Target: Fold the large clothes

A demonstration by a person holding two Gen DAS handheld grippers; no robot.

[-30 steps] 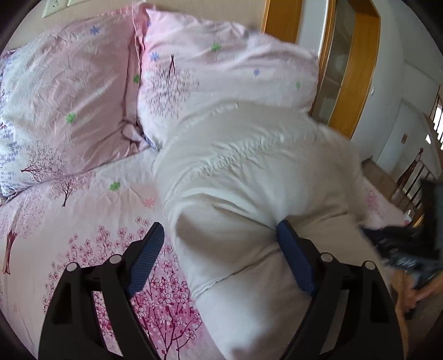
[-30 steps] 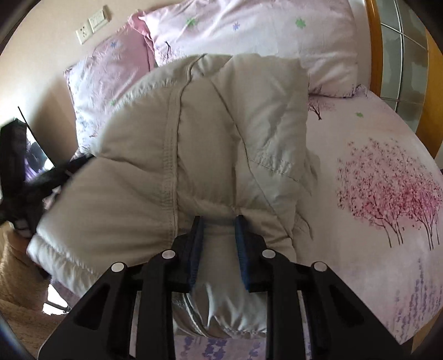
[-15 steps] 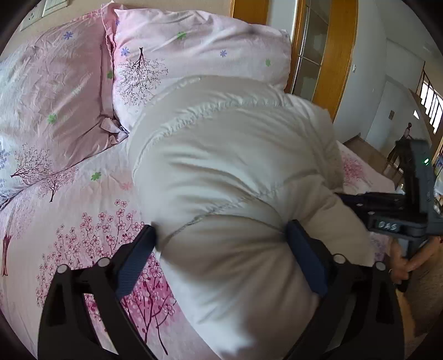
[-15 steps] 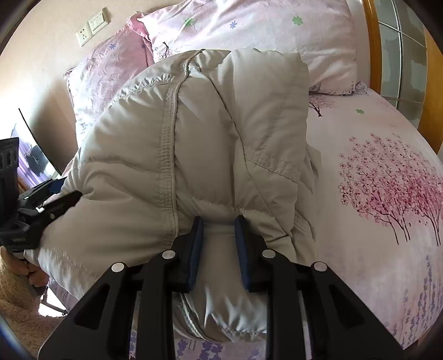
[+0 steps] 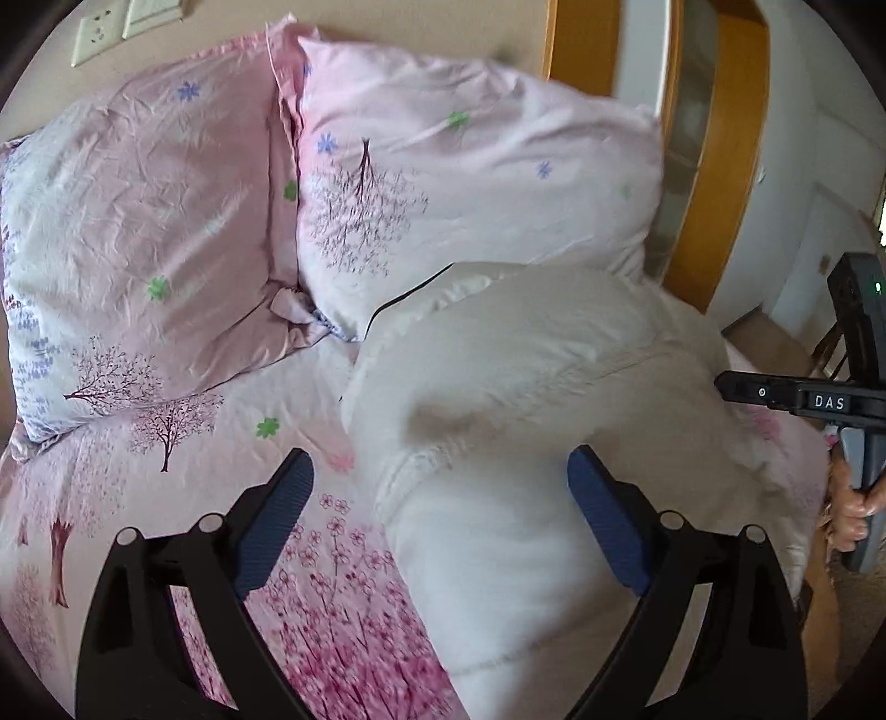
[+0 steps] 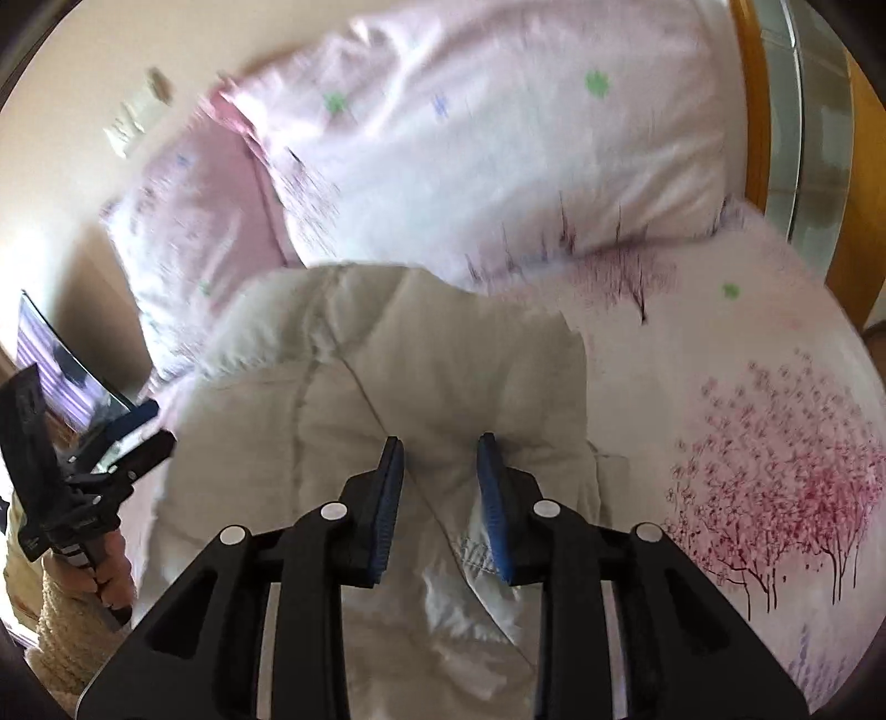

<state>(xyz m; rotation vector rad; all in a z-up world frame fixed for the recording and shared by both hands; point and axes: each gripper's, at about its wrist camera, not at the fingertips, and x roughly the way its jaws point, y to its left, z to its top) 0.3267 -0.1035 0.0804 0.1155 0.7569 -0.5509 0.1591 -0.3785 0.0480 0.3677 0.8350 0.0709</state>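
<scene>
A puffy off-white quilted jacket [image 5: 531, 421] lies bunched on the pink flowered bed. My left gripper [image 5: 437, 498] is open wide, its right pad against the jacket's fold, its left pad over the sheet. In the right wrist view the jacket [image 6: 398, 376] lies folded over itself. My right gripper [image 6: 440, 476] is partly open, its blue pads astride a fold of the jacket without pinching it. The right gripper's body shows at the left wrist view's right edge [image 5: 797, 399]; the left gripper shows at the right wrist view's left edge [image 6: 83, 471].
Two pink flowered pillows [image 5: 166, 221] [image 5: 470, 183] lean at the head of the bed. A wooden door frame [image 5: 714, 166] stands to the right. The flowered sheet [image 6: 747, 443] lies to the right of the jacket. A wall socket [image 5: 99, 33] is above the pillows.
The jacket has dropped from a raised, spread hold down onto the bed. My right gripper's pads have opened off the fabric. My left gripper has pulled back to the jacket's left edge.
</scene>
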